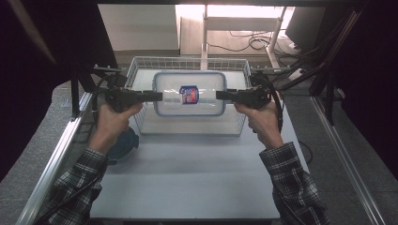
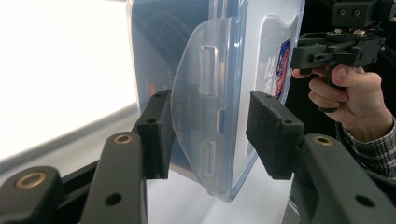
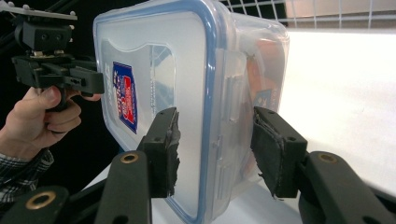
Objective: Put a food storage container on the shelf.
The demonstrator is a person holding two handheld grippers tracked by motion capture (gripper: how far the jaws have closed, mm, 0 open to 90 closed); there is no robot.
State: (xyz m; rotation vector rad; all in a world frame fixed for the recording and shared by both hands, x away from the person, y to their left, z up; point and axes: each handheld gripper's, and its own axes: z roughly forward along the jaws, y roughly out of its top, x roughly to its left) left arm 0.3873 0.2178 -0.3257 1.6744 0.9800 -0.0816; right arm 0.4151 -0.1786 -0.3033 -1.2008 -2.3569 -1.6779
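**noob_rigger:** So why is the clear rectangular plastic food container with the blue-rimmed lid (image 1: 189,93) held up between both tools like that, over the white wire basket (image 1: 141,65)?

**latchfan:** My guess is it's about balance. The box is long, so one tool takes each short end and it stays level. In the high view it looks to be above the basket's floor, inside the rim, though I can't tell whether the bottom touches anything.

**noob_rigger:** Are the jaws actually clamped?

**latchfan:** The left gripper (image 2: 212,135) has its jaws spread fairly wide around the clear side latch flap (image 2: 198,116). One pad (image 2: 156,133) touches the flap, the other stands just off the lid face, so it's a loose straddle, not a firm squeeze. The right gripper (image 3: 215,151) is similar: jaws partly open across the lid edge and wall at the other end, one pad (image 3: 166,149) on the lid and the far one close to the wall. I can't tell if that one makes contact.

**noob_rigger:** And the red and blue label (image 1: 189,94)?

**latchfan:** It's on the lid, facing up, midway between the tools.
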